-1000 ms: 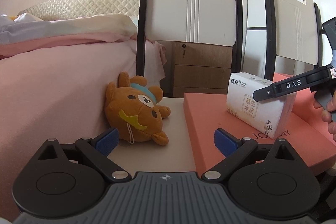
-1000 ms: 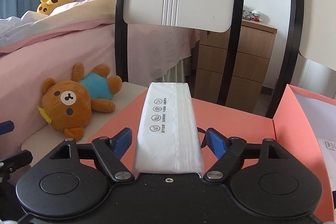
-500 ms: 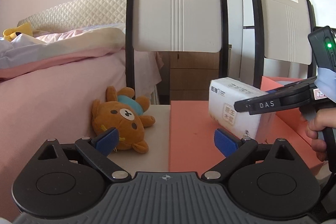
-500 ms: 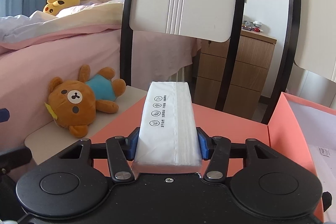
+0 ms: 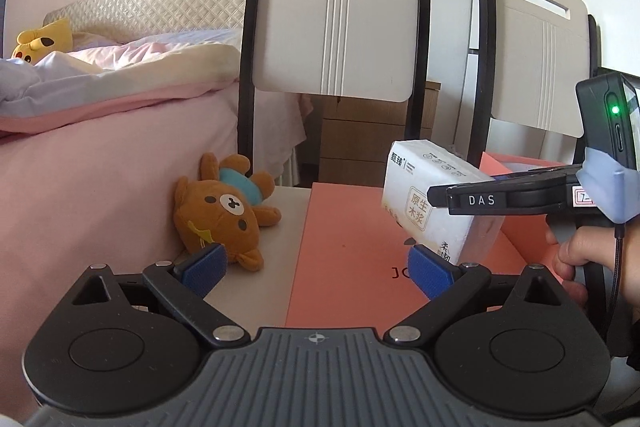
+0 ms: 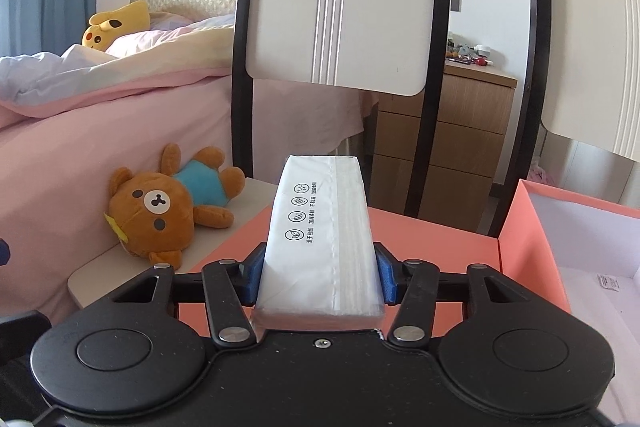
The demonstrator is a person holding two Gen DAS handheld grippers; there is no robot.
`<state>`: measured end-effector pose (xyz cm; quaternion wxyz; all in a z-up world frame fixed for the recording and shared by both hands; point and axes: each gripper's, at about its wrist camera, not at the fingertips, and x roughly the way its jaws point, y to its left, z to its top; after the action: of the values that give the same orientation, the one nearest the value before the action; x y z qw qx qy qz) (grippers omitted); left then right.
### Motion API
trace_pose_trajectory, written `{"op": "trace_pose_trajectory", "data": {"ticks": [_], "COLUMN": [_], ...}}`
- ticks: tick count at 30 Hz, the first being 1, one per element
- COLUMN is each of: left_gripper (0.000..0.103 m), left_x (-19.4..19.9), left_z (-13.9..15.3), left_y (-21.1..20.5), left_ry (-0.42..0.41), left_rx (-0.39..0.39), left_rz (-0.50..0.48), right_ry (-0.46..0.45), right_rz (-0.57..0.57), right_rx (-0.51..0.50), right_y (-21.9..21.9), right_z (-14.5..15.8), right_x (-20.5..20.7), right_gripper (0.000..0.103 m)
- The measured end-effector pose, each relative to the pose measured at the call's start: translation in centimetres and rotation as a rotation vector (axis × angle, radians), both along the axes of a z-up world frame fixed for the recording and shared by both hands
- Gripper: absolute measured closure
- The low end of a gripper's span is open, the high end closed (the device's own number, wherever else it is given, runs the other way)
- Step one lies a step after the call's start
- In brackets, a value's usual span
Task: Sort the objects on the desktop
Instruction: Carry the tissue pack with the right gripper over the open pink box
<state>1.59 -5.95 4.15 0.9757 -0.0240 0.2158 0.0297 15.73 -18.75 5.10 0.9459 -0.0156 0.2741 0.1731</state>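
The open coral box at right frame is waiting, nearly bare. The desk is carrying the teddy bear, unsorted at centre left. The right gripper is clamping the tissue pack above the coral lid. The left gripper is hovering, jaws wide, holding nothing.

The tissue pack sat between the right gripper fingers, raised above the flat box lid. Left of the lid, the teddy bear lay on the table, the bed alongside. Two chairs stood behind, an open box to the right.
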Motion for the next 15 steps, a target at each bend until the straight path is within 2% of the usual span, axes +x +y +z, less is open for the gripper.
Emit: {"op": "trace_pose_trajectory", "data": {"ticks": [7,12,15], "left_gripper": [0.005,0.005,0.005], "left_x": [2.7,5.3,6.9], "left_z": [3.8,4.5,4.4], "left_y": [-0.8,-2.6,-3.0], "left_ry": [-0.026,-0.066,-0.058], "left_rx": [0.018,0.084,0.071], "left_rz": [-0.067,-0.138,-0.161], "right_ry": [-0.04,-0.046,-0.04], "right_rz": [-0.062,-0.091,-0.111], "right_rx": [0.014,-0.017,-0.026], "right_y": [-1.5,-2.3,-3.3], "right_z": [2.5,2.8,2.5], "right_x": [0.4,1.9,3.5], "right_gripper": [0.051,0.051,0.051]}}
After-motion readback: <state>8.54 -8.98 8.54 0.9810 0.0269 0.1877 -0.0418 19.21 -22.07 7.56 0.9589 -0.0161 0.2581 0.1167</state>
